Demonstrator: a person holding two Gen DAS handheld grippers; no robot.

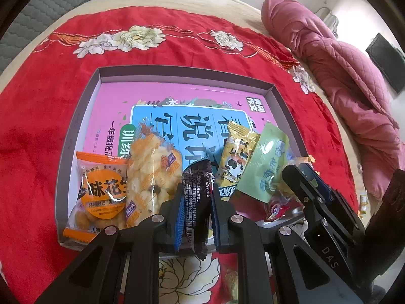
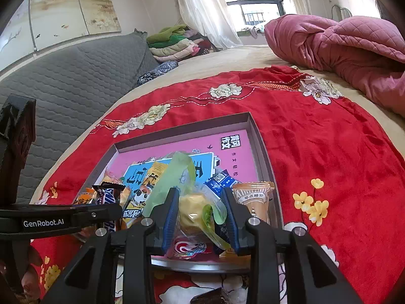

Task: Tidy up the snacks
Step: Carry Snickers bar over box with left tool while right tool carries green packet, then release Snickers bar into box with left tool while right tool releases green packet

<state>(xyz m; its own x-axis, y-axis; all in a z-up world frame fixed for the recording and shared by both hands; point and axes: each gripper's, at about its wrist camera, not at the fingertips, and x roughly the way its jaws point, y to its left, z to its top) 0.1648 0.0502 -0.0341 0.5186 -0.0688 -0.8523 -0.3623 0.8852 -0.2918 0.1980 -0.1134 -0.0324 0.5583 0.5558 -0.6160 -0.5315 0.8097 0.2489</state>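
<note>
Left gripper (image 1: 196,204) and right gripper (image 2: 201,212), black angular frames, blue ribbed pads (image 2: 169,217), silver screws, white lettering

The pink book (image 1: 177,96) lining the grey tray (image 1: 83,106) is largely covered by snack packets, so its cover text reads only in part. In the left wrist view, the lower end of the dark chocolate bar (image 1: 196,202) is hidden between the blue pads (image 1: 180,217), and the tray's near rim is masked by the gripper frame. In the right wrist view, a dark wrapper (image 2: 210,299) on the red cloth (image 2: 329,147) is cut off by the bottom edge, contents unreadable.
</note>
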